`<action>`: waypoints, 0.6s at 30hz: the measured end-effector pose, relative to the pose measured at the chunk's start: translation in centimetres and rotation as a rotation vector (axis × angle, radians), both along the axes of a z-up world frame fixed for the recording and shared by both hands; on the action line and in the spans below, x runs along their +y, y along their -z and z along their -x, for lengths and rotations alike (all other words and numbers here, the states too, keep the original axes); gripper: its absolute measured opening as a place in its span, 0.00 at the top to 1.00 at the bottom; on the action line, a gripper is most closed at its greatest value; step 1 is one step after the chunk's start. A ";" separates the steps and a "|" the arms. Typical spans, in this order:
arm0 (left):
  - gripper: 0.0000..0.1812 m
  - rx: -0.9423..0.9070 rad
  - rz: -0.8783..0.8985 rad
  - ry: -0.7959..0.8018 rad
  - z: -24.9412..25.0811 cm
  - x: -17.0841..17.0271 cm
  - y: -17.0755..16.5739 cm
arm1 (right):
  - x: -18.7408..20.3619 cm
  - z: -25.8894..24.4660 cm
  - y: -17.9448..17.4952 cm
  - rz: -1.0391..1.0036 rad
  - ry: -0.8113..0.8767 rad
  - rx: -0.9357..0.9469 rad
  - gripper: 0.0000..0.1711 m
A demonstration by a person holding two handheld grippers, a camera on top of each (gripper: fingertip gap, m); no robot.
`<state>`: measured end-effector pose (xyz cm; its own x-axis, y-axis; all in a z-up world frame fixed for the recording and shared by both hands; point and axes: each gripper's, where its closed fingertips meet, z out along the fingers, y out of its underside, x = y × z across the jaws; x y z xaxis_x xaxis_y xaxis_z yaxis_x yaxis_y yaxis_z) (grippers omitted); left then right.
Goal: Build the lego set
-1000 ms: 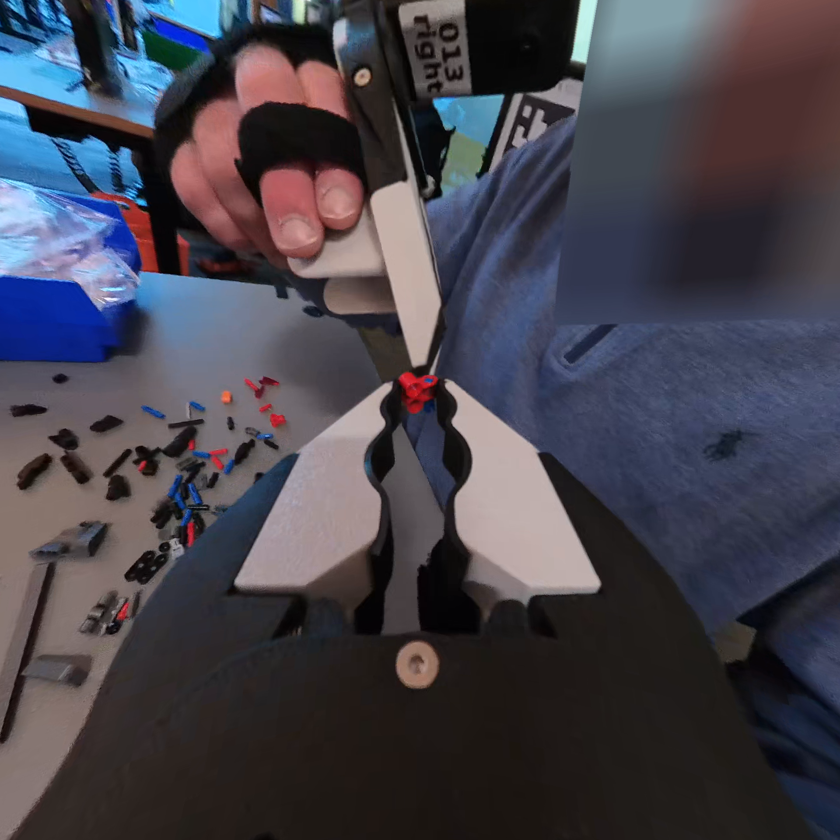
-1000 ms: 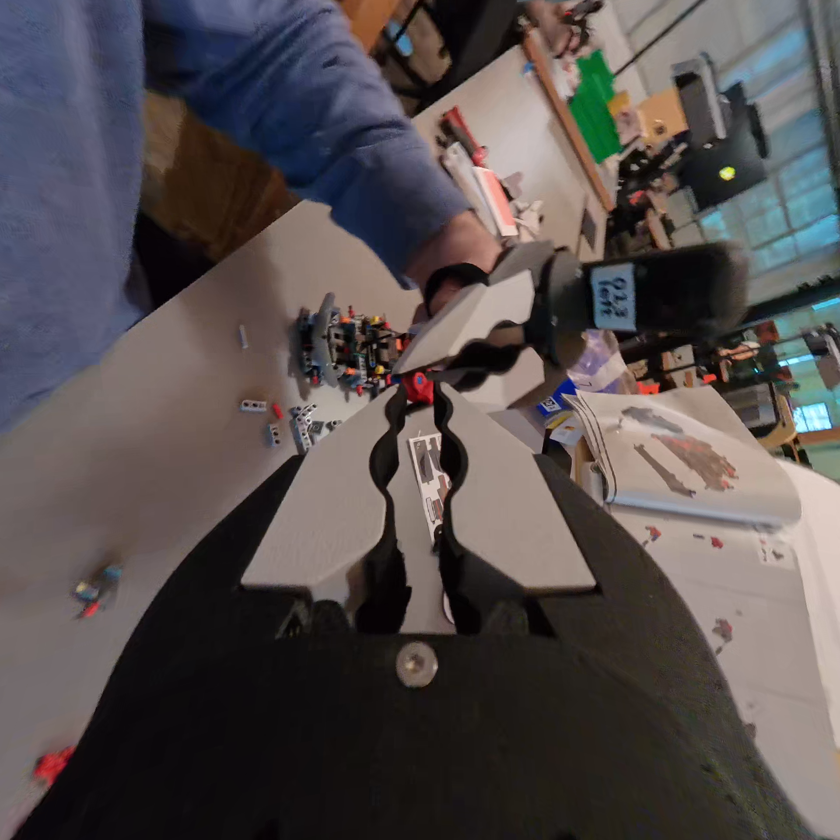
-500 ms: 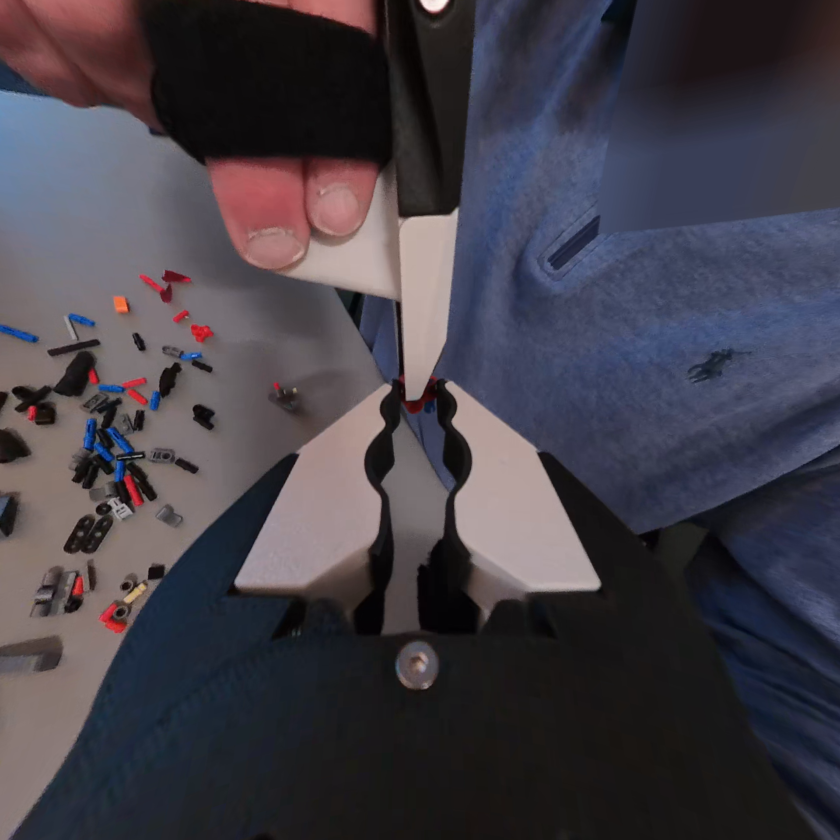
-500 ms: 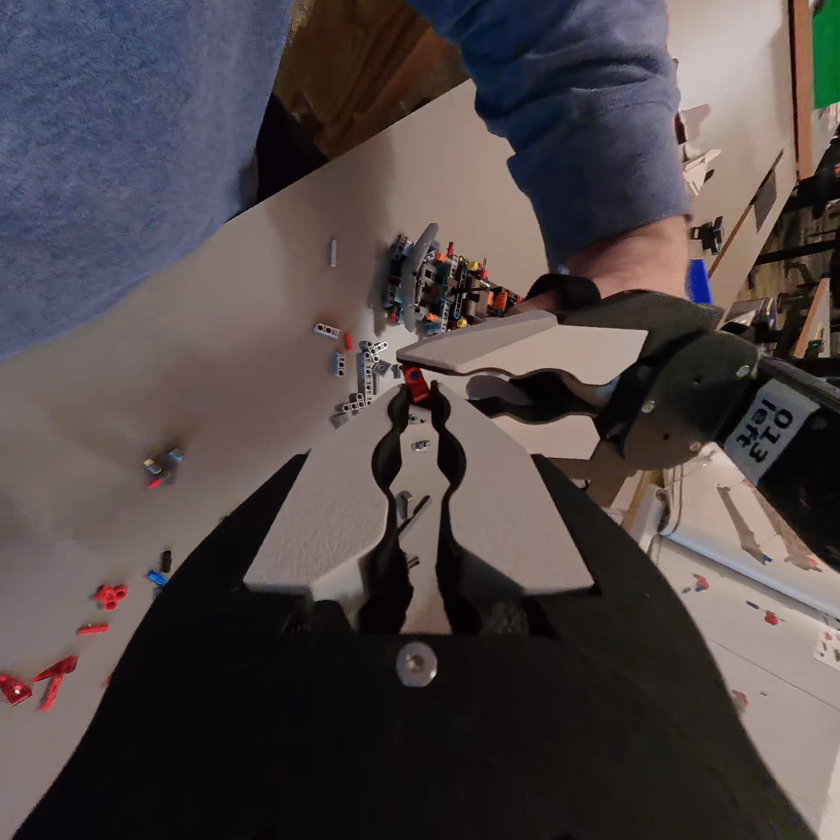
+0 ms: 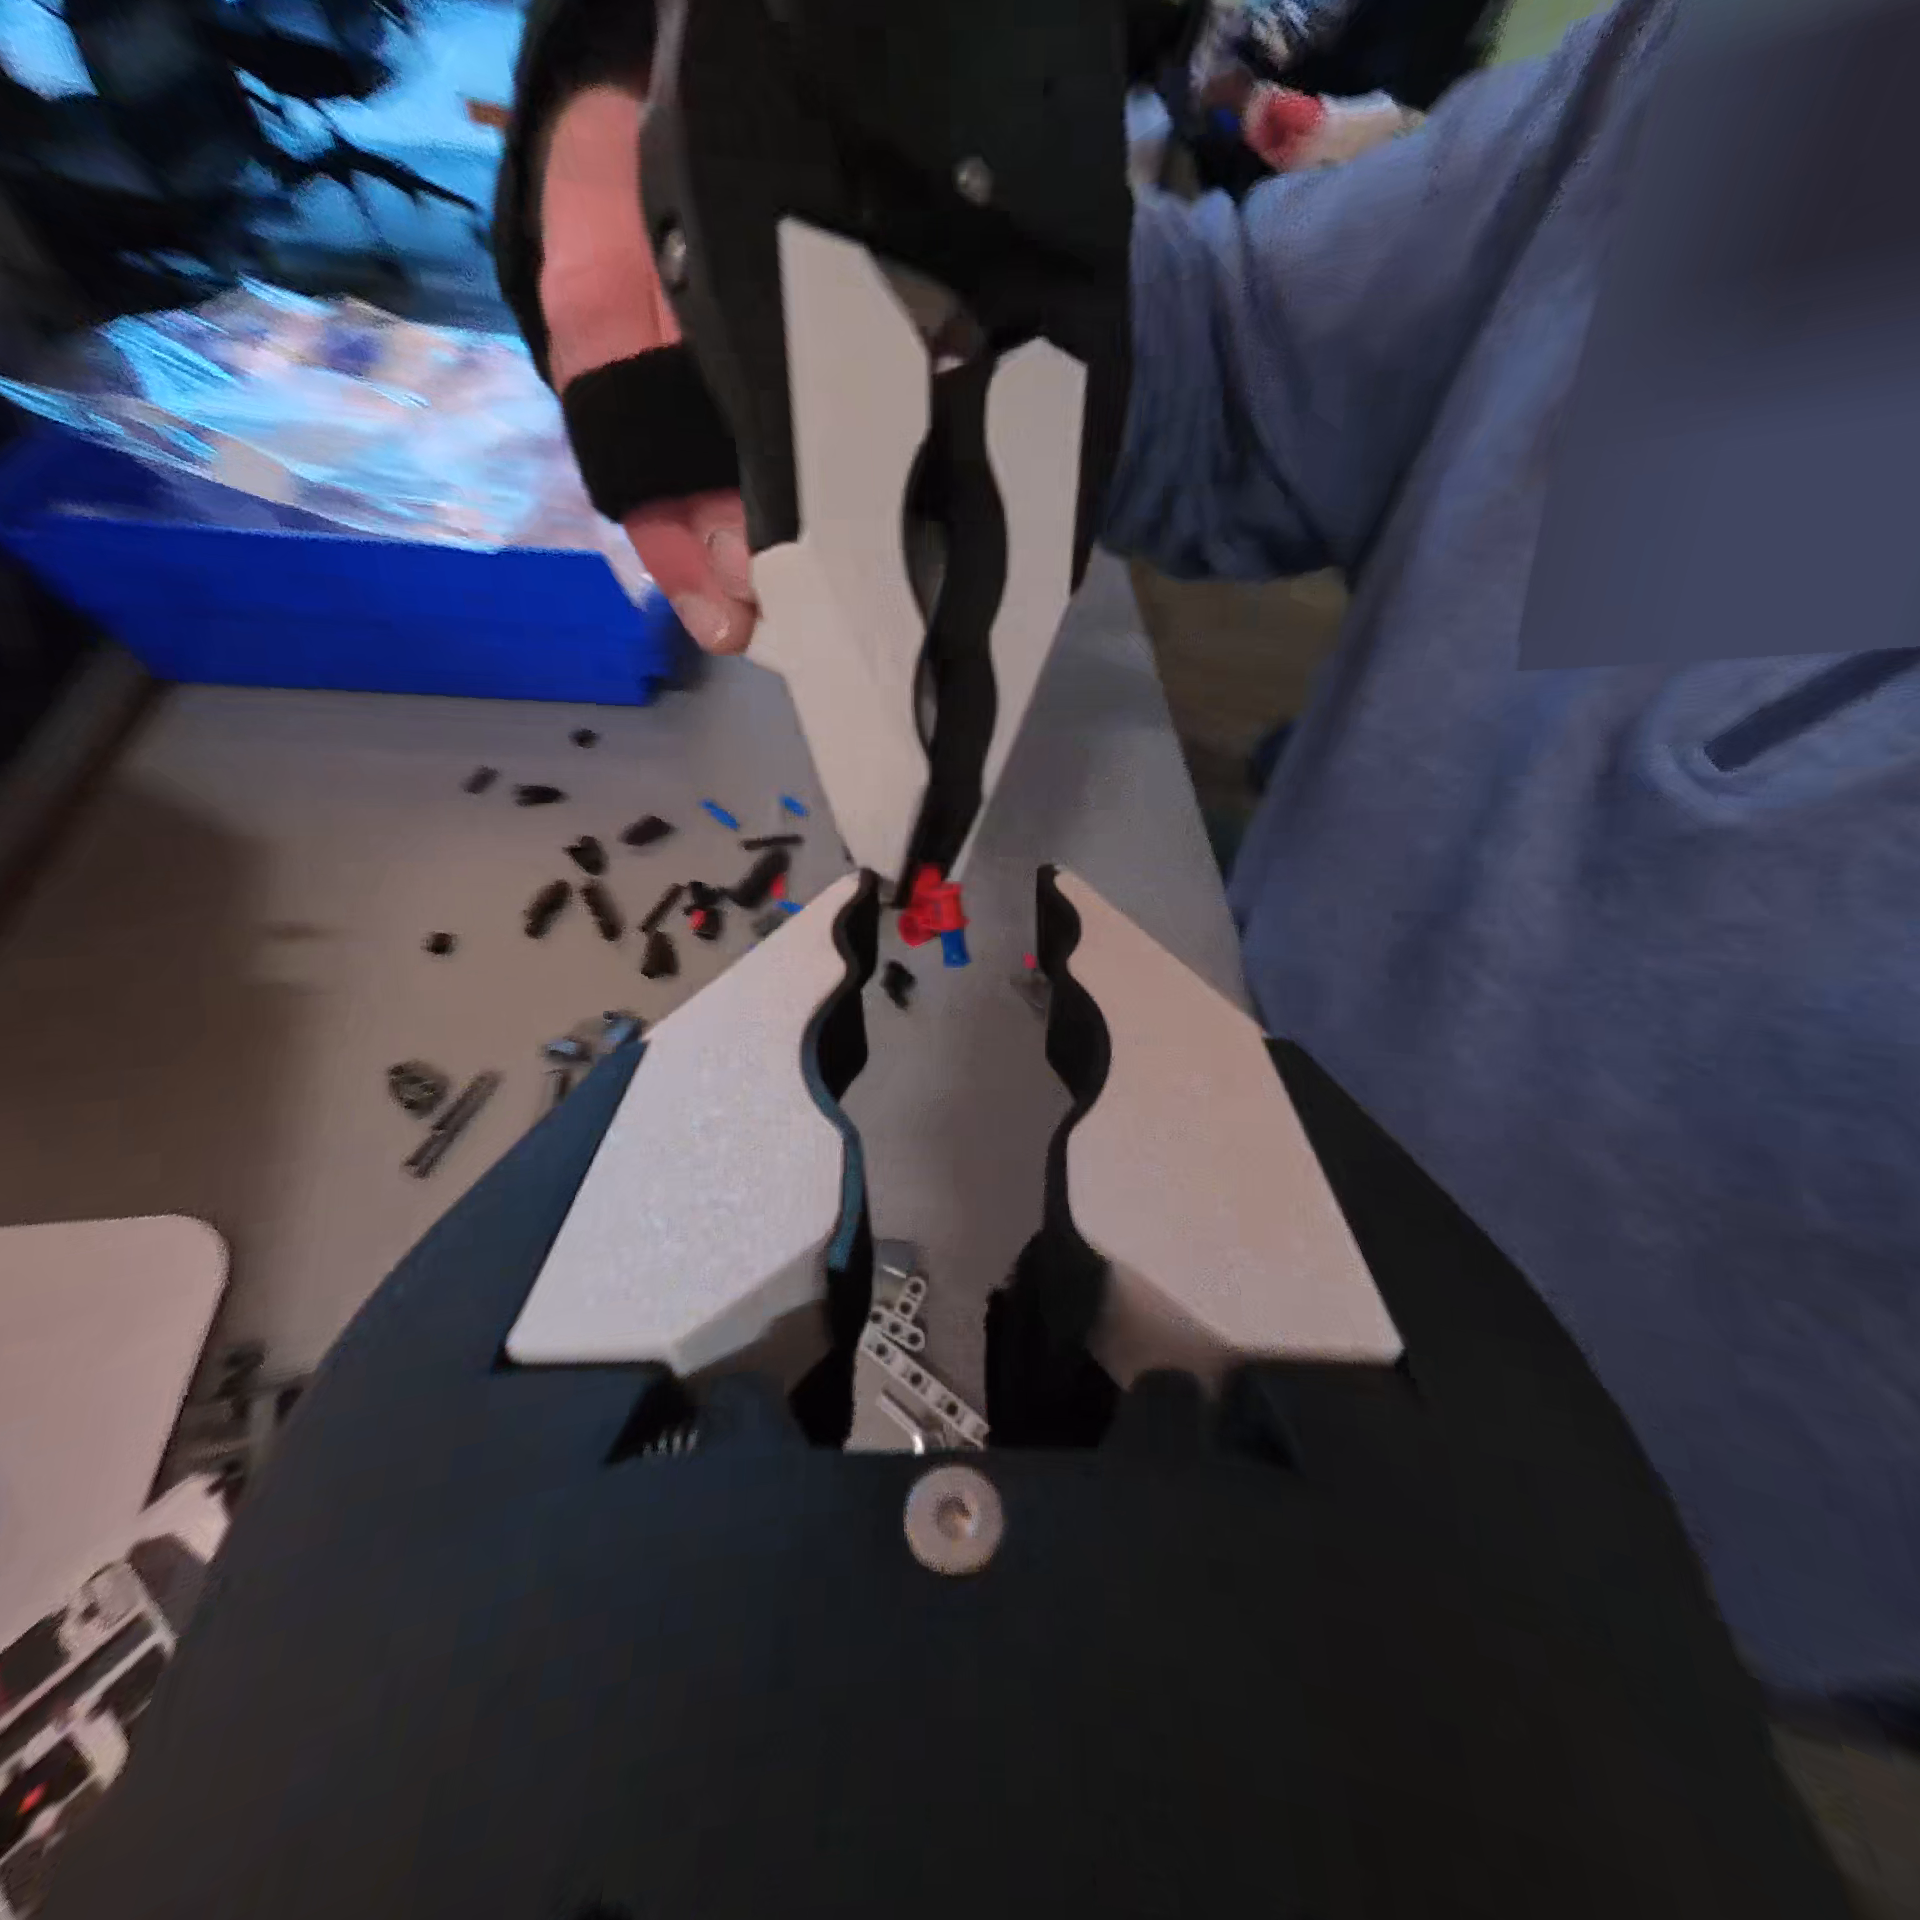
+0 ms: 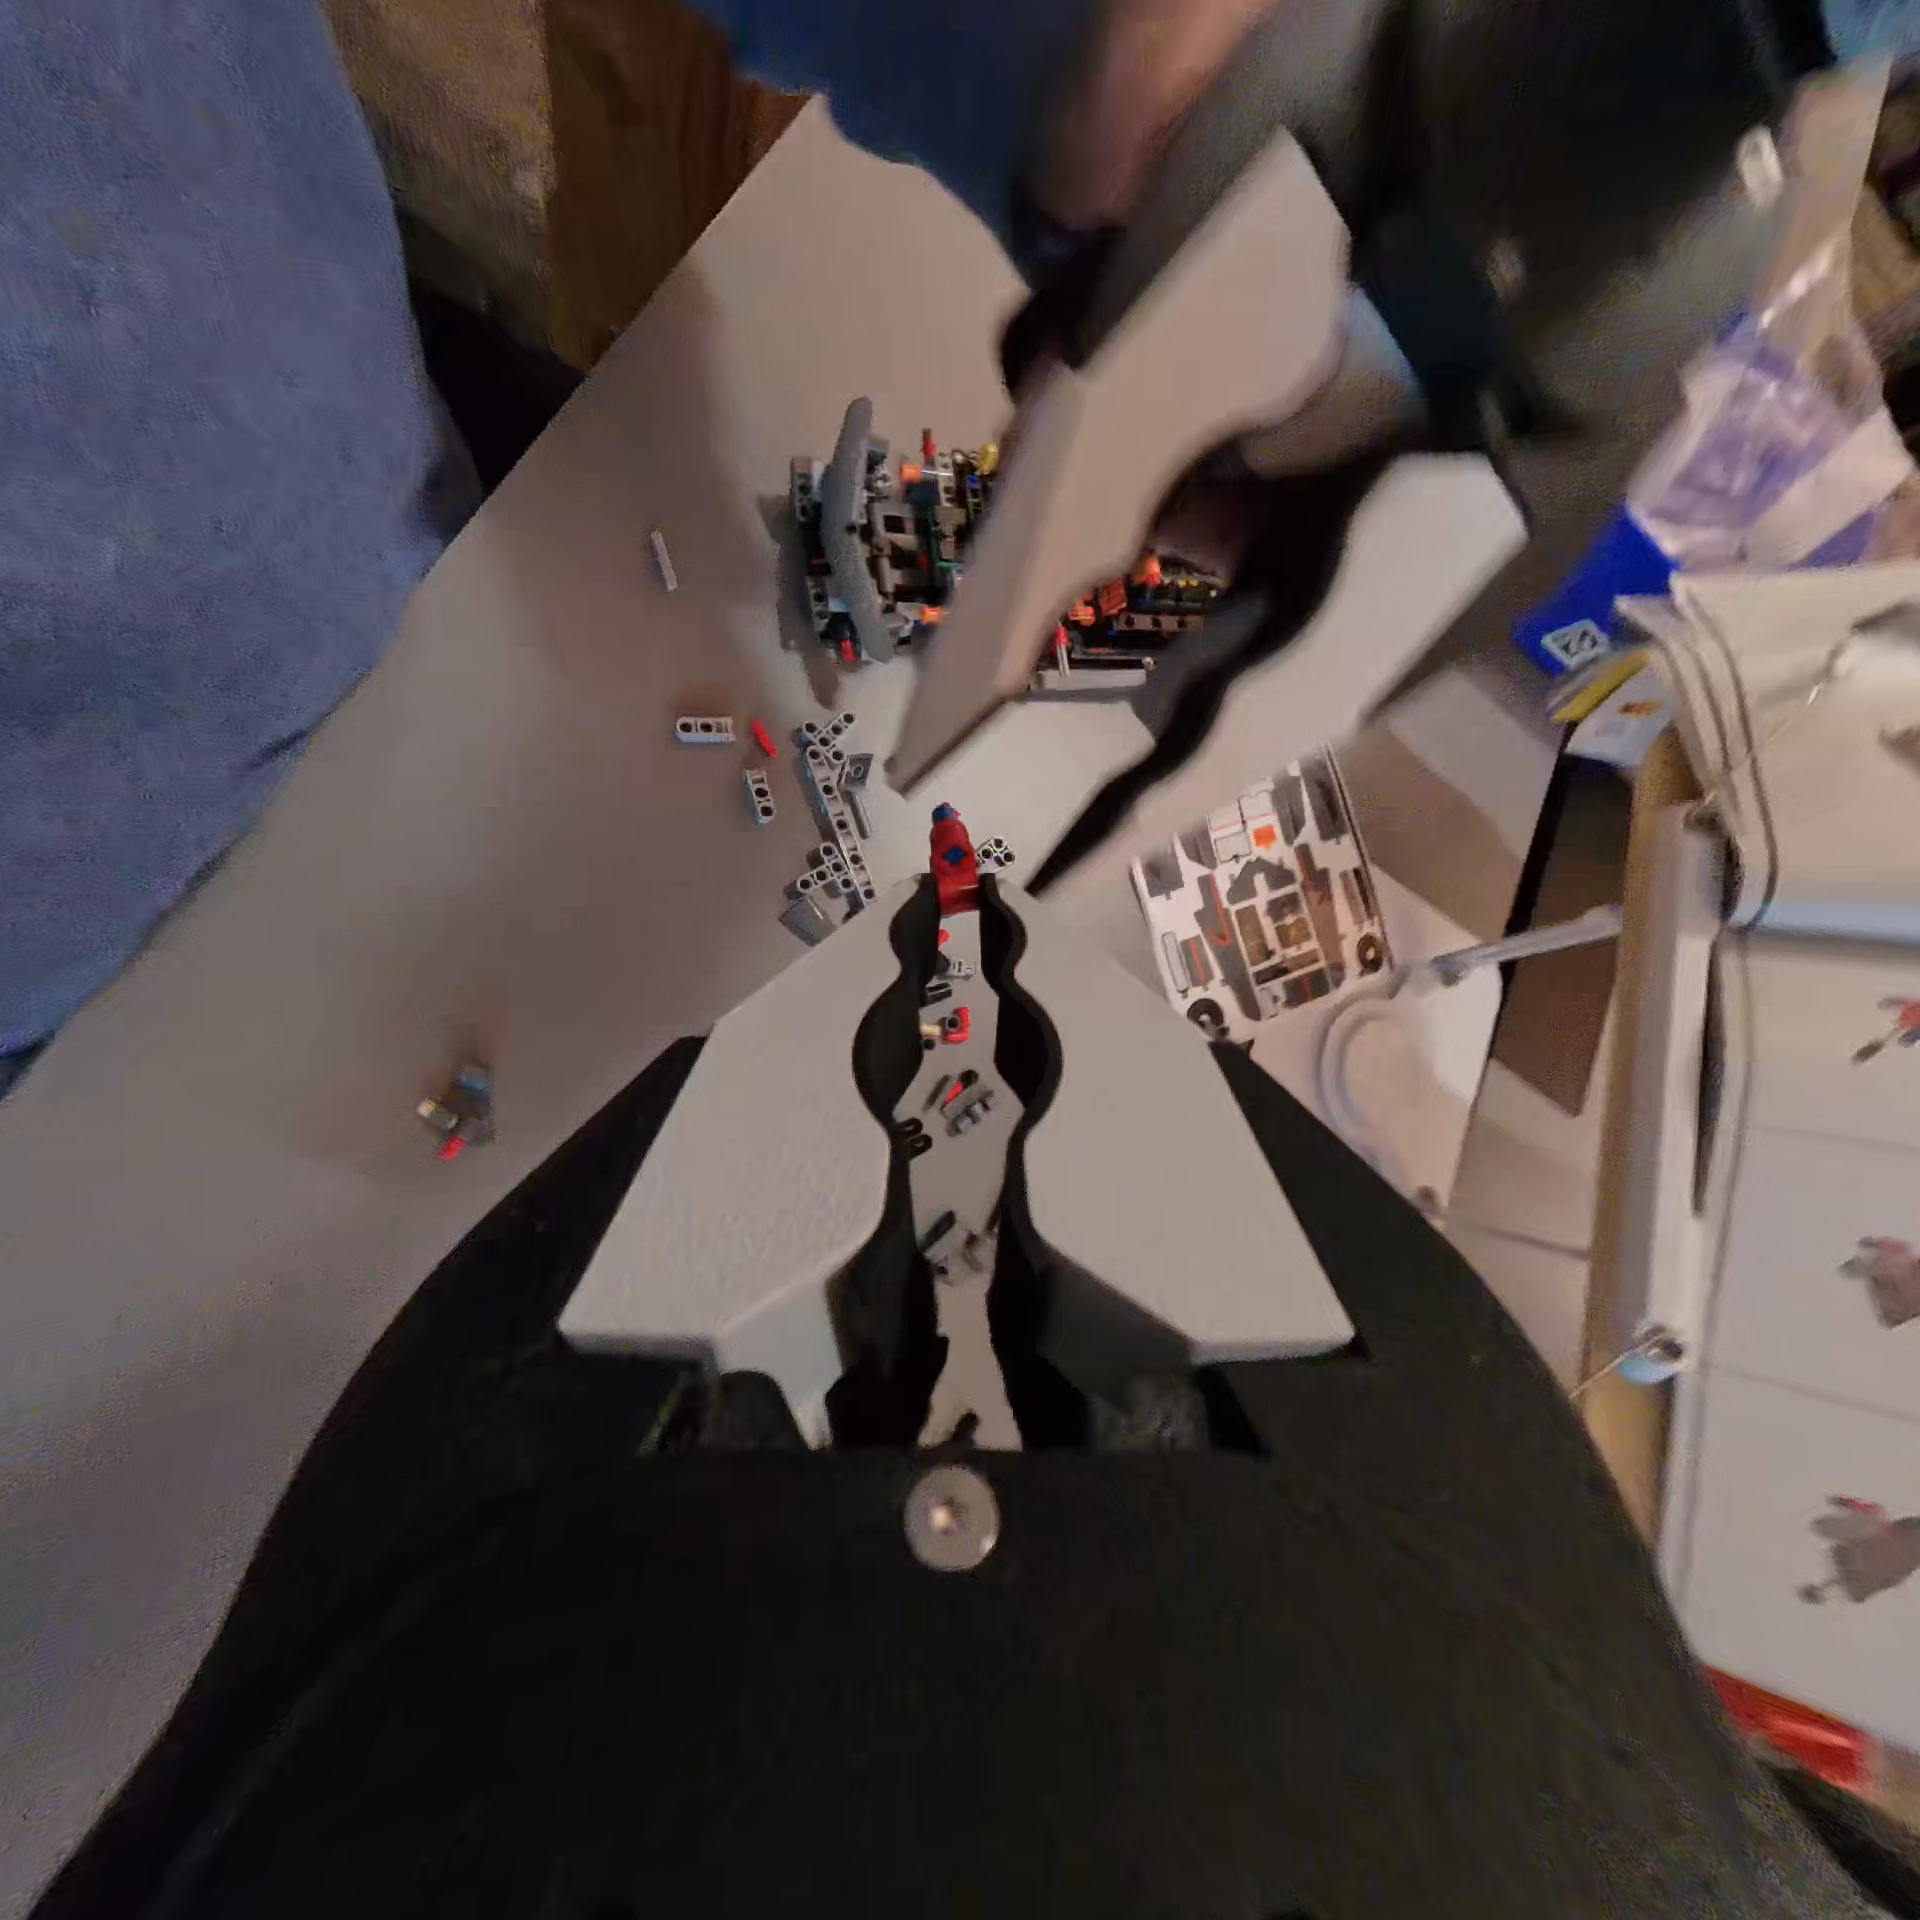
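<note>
Jaws of the left gripper [image 5: 951, 883], pinched with the right's on the small red-and-blue lego piece [image 5: 930, 912] a moment ago, now stand spread, leaving it clamped at the right gripper [image 6: 958, 885] tips above the surface [image 6: 582, 862], handover apparently complete.

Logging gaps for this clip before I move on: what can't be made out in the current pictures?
- Right wrist view: the left gripper is motion-blurred and hides part of the half-built model.
- Right wrist view: the red piece has its lower end hidden between the right gripper tips.
- Left wrist view: the loose black pieces are too blurred to identify.
</note>
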<state>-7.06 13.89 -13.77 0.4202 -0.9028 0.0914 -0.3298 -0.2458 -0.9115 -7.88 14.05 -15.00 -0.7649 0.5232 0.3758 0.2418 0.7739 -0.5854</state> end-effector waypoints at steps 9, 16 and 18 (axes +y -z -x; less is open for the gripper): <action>0.90 0.064 -0.187 -0.340 1.4 1.2 0.5 | 1.2 1.3 -0.9 0.268 0.079 -0.115 0.97; 0.97 0.115 -0.218 -0.371 1.3 1.6 0.8 | 0.7 1.3 -0.8 0.260 0.089 -0.144 0.97; 0.97 0.100 -0.217 -0.372 1.2 1.5 0.7 | 0.6 1.2 -0.9 0.254 0.091 -0.145 0.97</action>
